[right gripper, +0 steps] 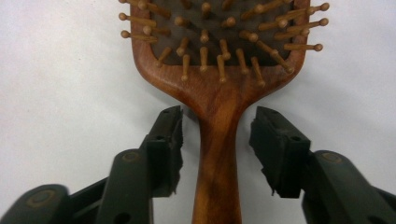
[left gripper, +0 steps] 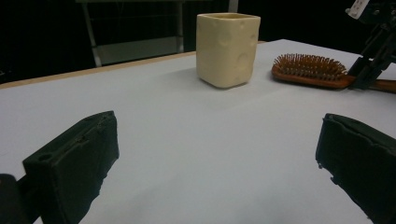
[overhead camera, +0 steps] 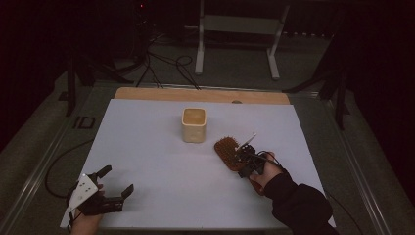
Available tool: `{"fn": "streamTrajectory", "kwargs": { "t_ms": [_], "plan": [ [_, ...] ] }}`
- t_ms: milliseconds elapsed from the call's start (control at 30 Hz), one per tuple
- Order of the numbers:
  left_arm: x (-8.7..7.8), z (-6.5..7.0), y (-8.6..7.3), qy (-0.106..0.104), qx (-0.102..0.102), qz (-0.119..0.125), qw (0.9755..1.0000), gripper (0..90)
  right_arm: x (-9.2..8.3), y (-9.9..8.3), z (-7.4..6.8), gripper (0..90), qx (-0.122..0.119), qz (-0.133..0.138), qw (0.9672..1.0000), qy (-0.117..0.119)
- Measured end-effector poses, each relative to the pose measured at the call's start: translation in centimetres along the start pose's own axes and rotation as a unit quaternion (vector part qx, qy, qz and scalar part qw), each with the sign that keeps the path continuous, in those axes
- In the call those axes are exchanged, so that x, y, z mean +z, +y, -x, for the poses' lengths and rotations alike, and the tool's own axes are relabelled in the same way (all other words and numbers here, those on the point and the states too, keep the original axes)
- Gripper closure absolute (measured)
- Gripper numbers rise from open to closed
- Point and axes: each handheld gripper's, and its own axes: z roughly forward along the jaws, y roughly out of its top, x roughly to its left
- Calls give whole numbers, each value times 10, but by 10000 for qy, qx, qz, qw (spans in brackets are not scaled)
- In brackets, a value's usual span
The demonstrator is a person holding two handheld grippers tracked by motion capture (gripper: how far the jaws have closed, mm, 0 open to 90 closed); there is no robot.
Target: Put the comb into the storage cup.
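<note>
A wooden paddle hairbrush lies bristles up on the white sheet, right of centre. My right gripper stands over its handle. In the right gripper view the hairbrush has its handle running between the two jaws of the right gripper, with a small gap on each side, so the pads are not pressing it. A cream square cup stands upright behind the brush. My left gripper rests open at the sheet's near left corner with nothing in it. The left gripper view faces the cup and the hairbrush.
The white sheet covers a wooden table whose far edge shows as a tan strip. A white metal stand and dark cables are on the floor beyond the table. Bare sheet spreads between the two grippers.
</note>
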Motion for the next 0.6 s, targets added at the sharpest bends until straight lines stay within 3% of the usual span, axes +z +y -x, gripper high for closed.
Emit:
{"fn": "streamTrajectory", "kwargs": {
  "t_ms": [433,600],
  "plan": [
    [0,0,0,6,5,-5,10000,2,3,1,-1,676,42,-104,9999,67],
    [0,0,0,6,12,-18,10000,2,3,1,-2,685,-23,-109,9999,61]
  ]
}}
